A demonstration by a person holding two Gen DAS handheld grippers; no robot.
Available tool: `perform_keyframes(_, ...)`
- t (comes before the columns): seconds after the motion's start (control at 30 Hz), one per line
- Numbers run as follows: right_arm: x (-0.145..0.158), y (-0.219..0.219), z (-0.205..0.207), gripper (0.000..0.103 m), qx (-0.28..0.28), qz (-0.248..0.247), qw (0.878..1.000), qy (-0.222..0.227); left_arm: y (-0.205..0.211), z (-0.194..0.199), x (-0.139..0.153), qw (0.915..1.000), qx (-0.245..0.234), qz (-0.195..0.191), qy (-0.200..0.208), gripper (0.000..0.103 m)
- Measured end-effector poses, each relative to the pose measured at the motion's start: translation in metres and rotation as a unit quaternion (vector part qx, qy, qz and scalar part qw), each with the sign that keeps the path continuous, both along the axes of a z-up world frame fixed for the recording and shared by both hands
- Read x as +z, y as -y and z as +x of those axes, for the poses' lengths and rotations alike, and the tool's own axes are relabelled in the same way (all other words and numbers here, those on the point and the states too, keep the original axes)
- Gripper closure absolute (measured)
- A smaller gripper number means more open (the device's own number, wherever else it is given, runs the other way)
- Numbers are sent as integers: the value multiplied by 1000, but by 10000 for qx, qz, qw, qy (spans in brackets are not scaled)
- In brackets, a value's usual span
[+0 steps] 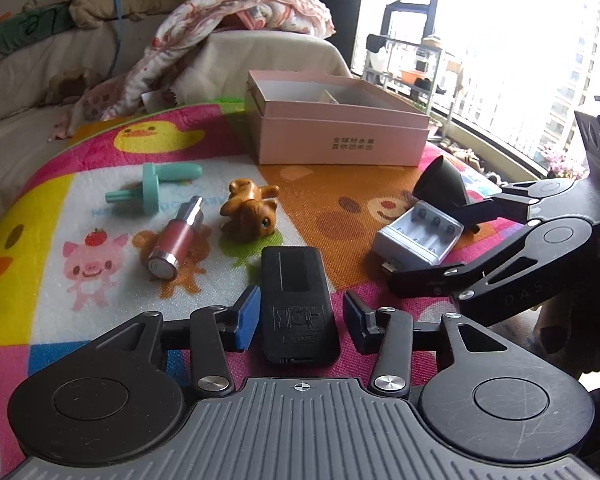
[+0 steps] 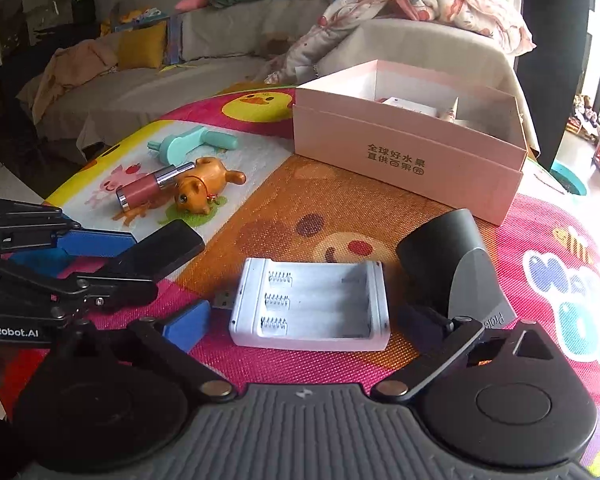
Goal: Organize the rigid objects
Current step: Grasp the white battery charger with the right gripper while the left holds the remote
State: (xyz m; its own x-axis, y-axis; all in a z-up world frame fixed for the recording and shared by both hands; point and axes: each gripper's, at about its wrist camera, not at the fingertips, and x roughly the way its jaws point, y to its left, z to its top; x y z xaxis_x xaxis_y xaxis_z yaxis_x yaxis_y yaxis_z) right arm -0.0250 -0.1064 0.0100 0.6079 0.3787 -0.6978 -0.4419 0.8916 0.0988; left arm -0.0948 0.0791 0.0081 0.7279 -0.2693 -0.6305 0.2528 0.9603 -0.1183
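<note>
My left gripper stands open around a black remote that lies face down on the colourful play mat. A narrow gap shows between each blue pad and the remote. My right gripper is wide open around a white battery charger, and neither pad touches it. The right gripper also shows at the right of the left wrist view, astride the charger. At the left of the right wrist view I see the left gripper with the remote.
An open pink box stands behind with a few small items inside. A black cone-shaped device lies right of the charger. A brown toy dog, a pink tube and a teal plastic piece lie to the left. A sofa is beyond.
</note>
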Motion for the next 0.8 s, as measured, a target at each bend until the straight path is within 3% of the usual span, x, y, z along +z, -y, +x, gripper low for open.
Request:
perform_keyframes(0.13,-1,-5,2,0,-11,-63,10000,6,-1,-1,2,9998,88,-159,-86,54)
perform_keyframes(0.33,-1,-7,7,2,-255,-83,9996,22,15,1,5,9986,-89,490,-160,53)
perform_keyframes(0.43,1,-5,2,11,-228,-62,9996,122,19,7,5,9984,100,512,-200,52)
perform_keyframes(0.8,5,11,-22,11,-289,-121,9995,78,29,11,5,9971,340,659,-149,60)
